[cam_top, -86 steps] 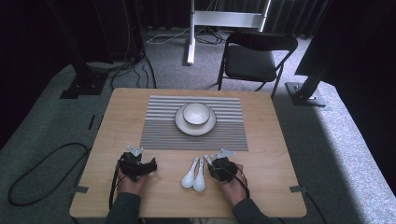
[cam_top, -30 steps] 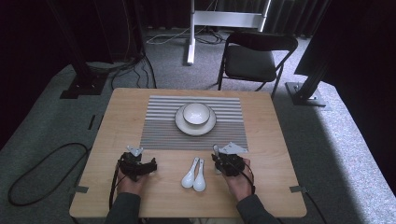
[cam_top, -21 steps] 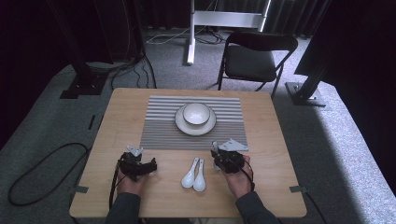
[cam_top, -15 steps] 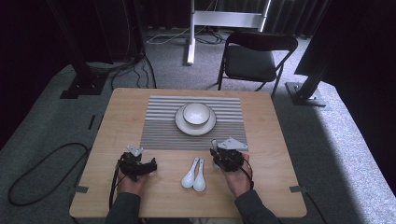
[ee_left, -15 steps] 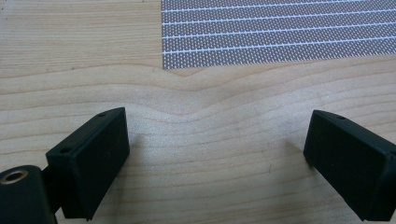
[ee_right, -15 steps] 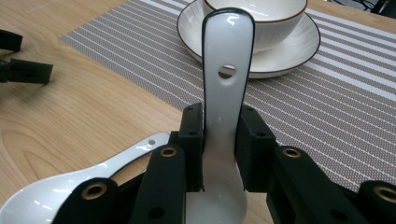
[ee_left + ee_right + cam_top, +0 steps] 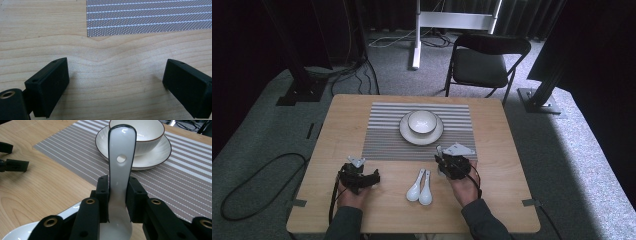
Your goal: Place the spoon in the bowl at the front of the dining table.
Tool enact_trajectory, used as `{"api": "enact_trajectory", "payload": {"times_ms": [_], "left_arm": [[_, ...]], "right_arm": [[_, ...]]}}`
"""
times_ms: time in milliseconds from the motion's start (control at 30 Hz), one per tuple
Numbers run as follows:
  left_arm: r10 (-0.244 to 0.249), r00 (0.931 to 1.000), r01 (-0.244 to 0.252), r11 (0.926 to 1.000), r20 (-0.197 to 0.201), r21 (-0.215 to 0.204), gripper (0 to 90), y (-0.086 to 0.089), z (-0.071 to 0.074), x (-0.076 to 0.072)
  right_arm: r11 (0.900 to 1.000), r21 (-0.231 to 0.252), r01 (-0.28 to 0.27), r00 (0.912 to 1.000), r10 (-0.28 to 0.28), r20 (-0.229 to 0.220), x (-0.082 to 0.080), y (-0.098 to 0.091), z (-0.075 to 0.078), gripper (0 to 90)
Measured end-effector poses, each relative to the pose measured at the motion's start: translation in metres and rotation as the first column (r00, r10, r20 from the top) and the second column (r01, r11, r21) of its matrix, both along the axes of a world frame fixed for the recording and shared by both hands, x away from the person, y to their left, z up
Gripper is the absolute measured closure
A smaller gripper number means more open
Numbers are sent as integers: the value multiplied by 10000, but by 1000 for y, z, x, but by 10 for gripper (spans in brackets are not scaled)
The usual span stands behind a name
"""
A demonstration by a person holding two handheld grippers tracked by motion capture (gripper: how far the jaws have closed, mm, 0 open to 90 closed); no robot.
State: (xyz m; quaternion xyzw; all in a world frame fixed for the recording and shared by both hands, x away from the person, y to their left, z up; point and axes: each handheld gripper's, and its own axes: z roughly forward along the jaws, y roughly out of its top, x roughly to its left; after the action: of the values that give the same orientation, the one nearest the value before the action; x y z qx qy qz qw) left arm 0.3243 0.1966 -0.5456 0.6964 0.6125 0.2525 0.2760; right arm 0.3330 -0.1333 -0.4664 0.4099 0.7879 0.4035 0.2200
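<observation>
My right gripper point(image 7: 442, 160) is shut on a white ceramic spoon point(image 7: 122, 150), gripped across the neck just above its scoop. The handle, with a small hole, points toward the white bowl point(image 7: 422, 121) on its plate point(image 7: 404, 131). The gripper hovers at the near edge of the striped placemat point(image 7: 382, 135). Two more white spoons point(image 7: 420, 186) lie side by side on the wood to its left; part of one point(image 7: 22, 231) shows under the jaws. My left gripper point(image 7: 362, 172) rests at the near left, open, with bare wood between its jaws point(image 7: 115, 85).
The wooden table point(image 7: 512, 165) ends close behind both hands. A black folding chair point(image 7: 484, 62) stands beyond the far edge, with stand legs and cables on the floor around it. The left gripper point(image 7: 12, 162) shows far left in the right gripper view.
The right gripper, once down beside the spoons, has carried one spoon up and forward to the placemat's near edge. The left gripper has stayed put.
</observation>
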Motion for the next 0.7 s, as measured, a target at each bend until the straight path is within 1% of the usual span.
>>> {"api": "enact_trajectory", "payload": {"times_ms": [200, 433, 700], "left_arm": [[8, 10000, -8, 10000, 6, -12, 72, 0, 0, 0], [27, 10000, -27, 10000, 27, -32, 72, 0, 0, 0], [5, 10000, -5, 10000, -2, -8, 72, 0, 0, 0]], "right_arm": [[10000, -19, -16, 9999, 16, 103, 5, 2, 5, 742], [10000, 81, 30, 10000, -30, 54, 12, 2, 9, 743], [9999, -83, 78, 9999, -77, 112, 20, 3, 13, 743]]}}
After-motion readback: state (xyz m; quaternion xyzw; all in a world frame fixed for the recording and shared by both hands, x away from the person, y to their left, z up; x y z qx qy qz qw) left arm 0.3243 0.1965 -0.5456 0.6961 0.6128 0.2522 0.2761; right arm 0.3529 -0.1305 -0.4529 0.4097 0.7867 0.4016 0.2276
